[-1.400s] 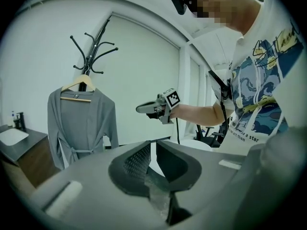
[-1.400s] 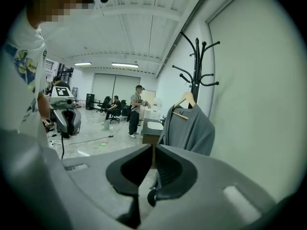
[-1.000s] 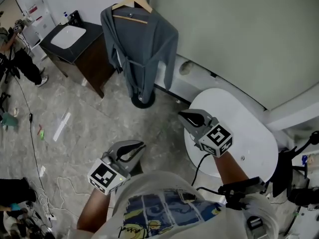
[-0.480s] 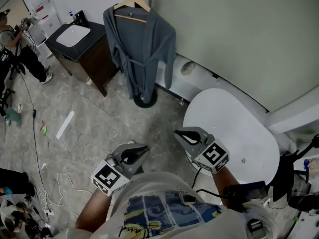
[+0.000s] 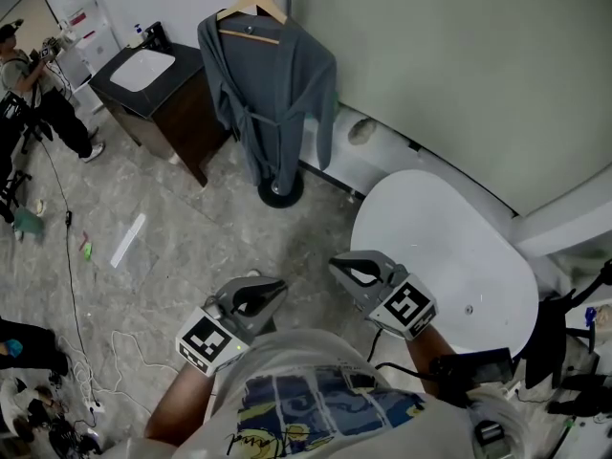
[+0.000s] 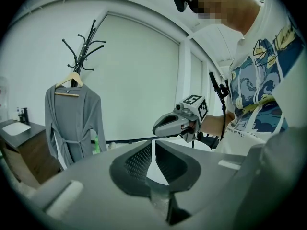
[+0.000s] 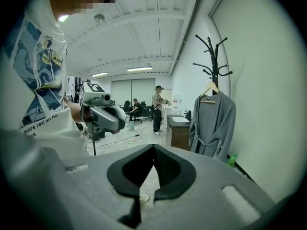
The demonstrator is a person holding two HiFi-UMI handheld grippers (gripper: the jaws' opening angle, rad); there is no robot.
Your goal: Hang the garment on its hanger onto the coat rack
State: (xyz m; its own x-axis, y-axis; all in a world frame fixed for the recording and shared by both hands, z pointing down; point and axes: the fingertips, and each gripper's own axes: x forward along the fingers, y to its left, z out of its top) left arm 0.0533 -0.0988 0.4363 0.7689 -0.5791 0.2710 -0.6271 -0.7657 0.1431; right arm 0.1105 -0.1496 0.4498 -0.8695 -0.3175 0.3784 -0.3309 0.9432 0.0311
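Garment [image 5: 273,84]: grey robe, seen hung on wooden hanger [image 5: 253,8], the hanger's hook over an arm of the black coat rack [image 6: 86,37]; in the head view it is placed at 12 o'clock from the grippers, well apart from both; belt tied at the waist, hem hanging near the rack's base.

Left gripper [image 5: 273,285]: held low before the person's body; jaws brought together, nothing between them.

Right gripper [image 5: 337,264]: just beside the left one, at its 3 o'clock; jaws likewise pressed together and empty; round white bench [image 5: 478,247] at its 2 o'clock, bare.

Dark cabinet with sink [image 5: 143,70] at 10 o'clock of the garment; a person [image 5: 38,84] further out at 9 o'clock.

Task judged done, from how the hanger sits on the rack.

Handling, as judged: the cloth is taken to be soft, limp and light, liable to slide off the hanger's shoulders if tugged; the hanger is stiff. Should re-seating be needed, hold is best taken at the hanger's neck below the hook, not on the cloth.
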